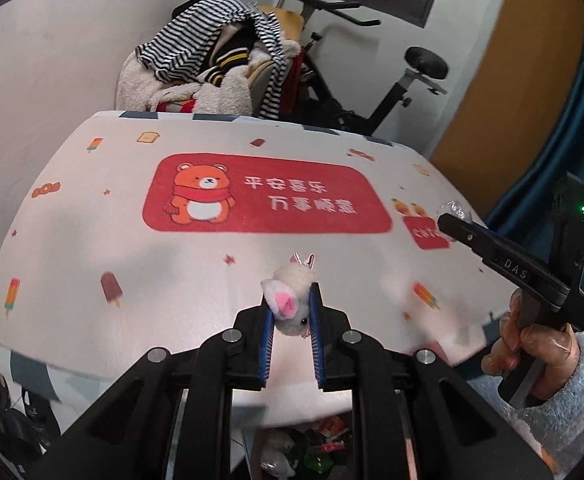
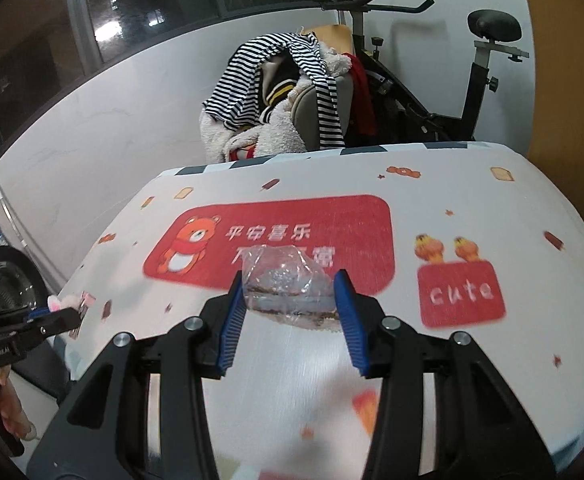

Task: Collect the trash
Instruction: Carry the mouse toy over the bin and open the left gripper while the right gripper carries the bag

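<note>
A table (image 1: pixel 91 264) under a pale printed cloth (image 1: pixel 195 280) — red bear panel (image 1: pixel 267 196) at its middle.

Room lit evenly from overhead, indoor light, fairly bright. Windows (image 2: pixel 91 12) dark, small lamp reflections caught in glass. Soft shadows only, thrown on tablecloth (image 1: pixel 171 280). Heavy fisheye bending seen at edges, corners vignetted black. Motion blur noticed on near tablecloth prints in both views, far background kept sharper. Slight glare picked up on clear plastic wrapper (image 2: pixel 287 284).
</note>
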Action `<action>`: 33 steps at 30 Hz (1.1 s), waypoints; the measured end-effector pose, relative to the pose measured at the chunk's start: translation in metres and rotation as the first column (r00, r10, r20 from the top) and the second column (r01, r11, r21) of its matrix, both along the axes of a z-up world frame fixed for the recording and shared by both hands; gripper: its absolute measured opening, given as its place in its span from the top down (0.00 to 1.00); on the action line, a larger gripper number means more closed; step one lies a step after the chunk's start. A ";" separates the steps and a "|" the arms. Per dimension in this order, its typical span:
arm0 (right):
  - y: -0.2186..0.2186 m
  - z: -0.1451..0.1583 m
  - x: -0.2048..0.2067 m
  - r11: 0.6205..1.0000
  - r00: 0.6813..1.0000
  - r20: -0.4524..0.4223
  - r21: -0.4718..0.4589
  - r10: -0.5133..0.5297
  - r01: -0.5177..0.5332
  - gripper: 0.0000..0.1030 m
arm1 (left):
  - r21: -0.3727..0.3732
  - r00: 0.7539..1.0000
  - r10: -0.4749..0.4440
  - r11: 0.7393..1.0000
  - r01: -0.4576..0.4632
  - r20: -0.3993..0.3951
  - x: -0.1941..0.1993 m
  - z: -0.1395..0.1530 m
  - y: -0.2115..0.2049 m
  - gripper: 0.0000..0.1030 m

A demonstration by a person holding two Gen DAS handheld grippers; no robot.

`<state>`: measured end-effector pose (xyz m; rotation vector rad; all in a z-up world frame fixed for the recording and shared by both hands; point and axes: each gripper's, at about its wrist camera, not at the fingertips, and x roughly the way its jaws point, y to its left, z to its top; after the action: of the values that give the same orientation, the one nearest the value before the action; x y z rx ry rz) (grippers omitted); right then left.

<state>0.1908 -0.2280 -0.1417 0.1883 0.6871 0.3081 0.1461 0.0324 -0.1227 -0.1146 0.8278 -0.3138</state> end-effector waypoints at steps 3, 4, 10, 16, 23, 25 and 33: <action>-0.003 0.004 -0.028 1.000 1.000 0.010 -0.007 0.013 -0.012 0.56 | -0.010 1.000 -0.016 1.000 0.016 0.005 -0.021 0.000 -0.005 0.85; -0.004 0.006 -0.037 1.000 1.000 0.013 -0.005 0.017 -0.017 0.56 | -0.013 1.000 -0.024 1.000 0.024 0.005 -0.029 -0.001 -0.007 0.85; -0.007 0.011 -0.079 1.000 0.999 0.023 0.001 0.027 -0.027 0.56 | -0.030 0.998 -0.057 0.998 0.057 -0.021 -0.065 -0.015 -0.014 0.84; -0.008 0.012 -0.111 0.999 0.999 0.029 0.020 0.030 -0.031 0.56 | 0.012 0.993 -0.107 0.994 0.108 -0.056 -0.095 -0.040 -0.025 0.84; -0.009 0.009 -0.131 0.999 0.999 0.027 0.040 0.023 -0.024 0.56 | 0.033 0.986 -0.145 0.988 0.149 -0.087 -0.116 -0.064 -0.036 0.84; -0.010 0.009 -0.136 0.999 1.000 0.024 0.048 0.018 -0.019 0.56 | 0.038 0.985 -0.144 0.988 0.148 -0.100 -0.120 -0.070 -0.037 0.84; -0.013 0.002 -0.146 0.998 1.000 0.009 0.060 0.011 -0.012 0.56 | 0.058 0.976 -0.160 0.984 0.170 -0.149 -0.130 -0.088 -0.038 0.83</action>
<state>0.0447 -0.2410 -0.1398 0.2403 0.6712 0.3407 0.0158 -0.0057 -0.2103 -0.0024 0.9935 -0.4363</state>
